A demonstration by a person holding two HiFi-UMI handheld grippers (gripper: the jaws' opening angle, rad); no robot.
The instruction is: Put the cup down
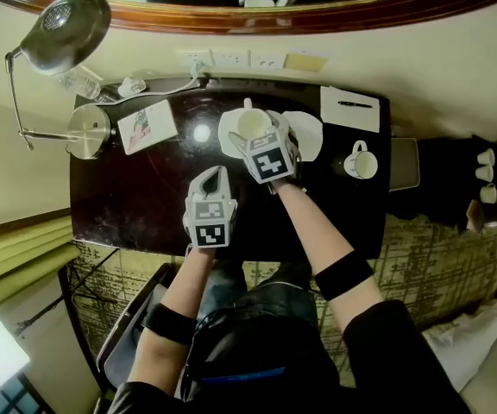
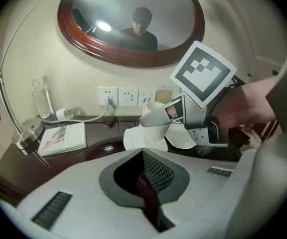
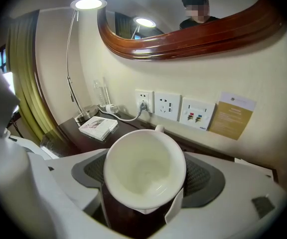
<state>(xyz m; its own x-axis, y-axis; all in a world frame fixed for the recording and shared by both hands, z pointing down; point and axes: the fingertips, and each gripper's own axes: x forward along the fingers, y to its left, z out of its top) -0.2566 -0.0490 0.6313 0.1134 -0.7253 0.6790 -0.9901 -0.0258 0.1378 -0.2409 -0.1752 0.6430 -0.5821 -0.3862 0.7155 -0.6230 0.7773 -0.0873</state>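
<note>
Shut, empty left tool (image 2: 146, 180); right tool (image 1: 254, 136) clamps a white ceramic cup (image 3: 144, 168), half-hiding white saucers (image 1: 311, 134) by the dark surface's (image 1: 145, 205) back edge.

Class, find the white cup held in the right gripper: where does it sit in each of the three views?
Head view: cup upper centre.
Left gripper view: cup at centre.
Right gripper view: cup lower centre, between the jaws.
Shared landmark: wall sockets.

White empty cup (image 3: 144, 171), tilted, gripped in right tongs (image 3: 144, 182) above saucer (image 1: 226, 143).
</note>
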